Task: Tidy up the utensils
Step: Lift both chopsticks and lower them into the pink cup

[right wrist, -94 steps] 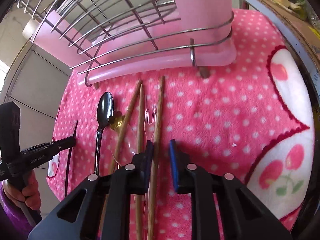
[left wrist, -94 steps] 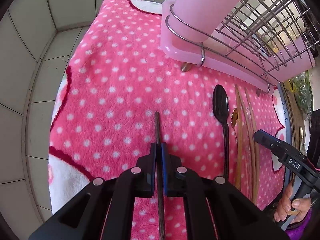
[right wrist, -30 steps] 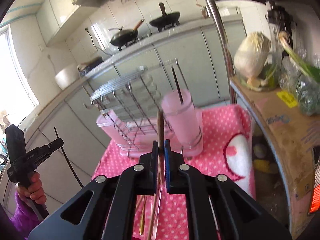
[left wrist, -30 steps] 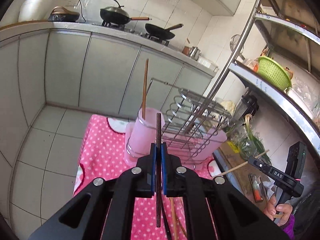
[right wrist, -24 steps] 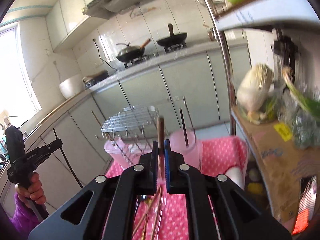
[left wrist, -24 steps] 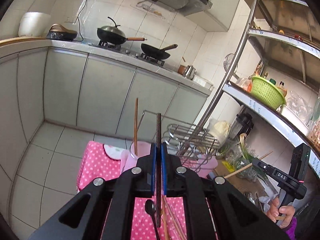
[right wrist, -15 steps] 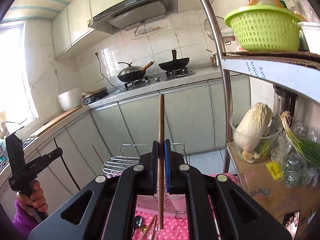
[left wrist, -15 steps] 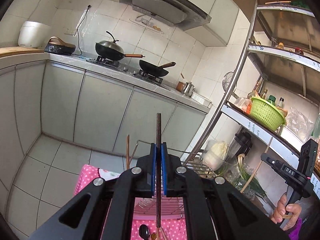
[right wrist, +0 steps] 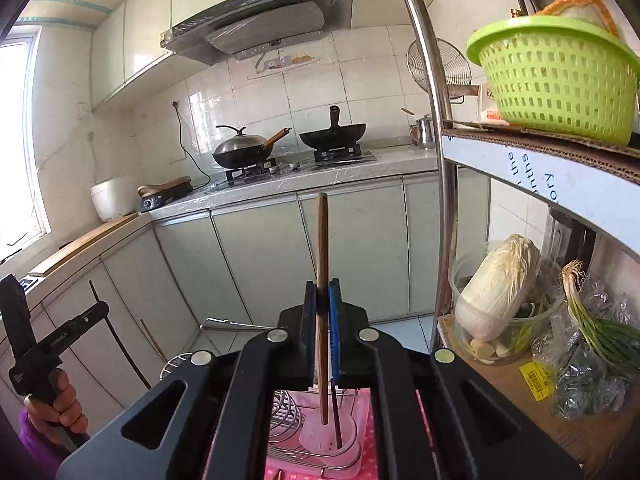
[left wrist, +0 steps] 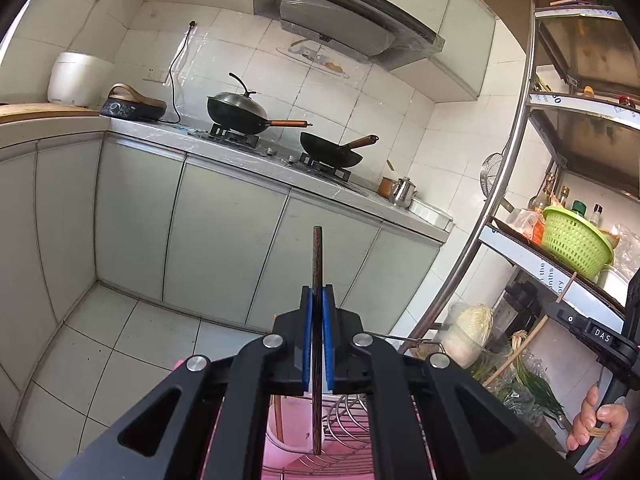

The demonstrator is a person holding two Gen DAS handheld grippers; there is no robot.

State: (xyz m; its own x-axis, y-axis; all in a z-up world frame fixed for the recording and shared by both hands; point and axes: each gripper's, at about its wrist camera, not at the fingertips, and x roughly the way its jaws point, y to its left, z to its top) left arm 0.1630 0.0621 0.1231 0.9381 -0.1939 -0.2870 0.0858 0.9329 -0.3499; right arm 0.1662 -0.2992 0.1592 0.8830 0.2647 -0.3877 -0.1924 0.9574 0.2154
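Each hand-held gripper, left and right, clamps a chopstick upright; each should be lowered plumb into the pink plastic cup.

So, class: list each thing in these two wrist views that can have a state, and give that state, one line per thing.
left gripper: shut on the dark chopstick, held upright.
right gripper: shut on the light wooden chopstick, held upright.
pink cup: upright in the wire rack, one dark stick already in it.
left wok: lid on.
right wok: uncovered.
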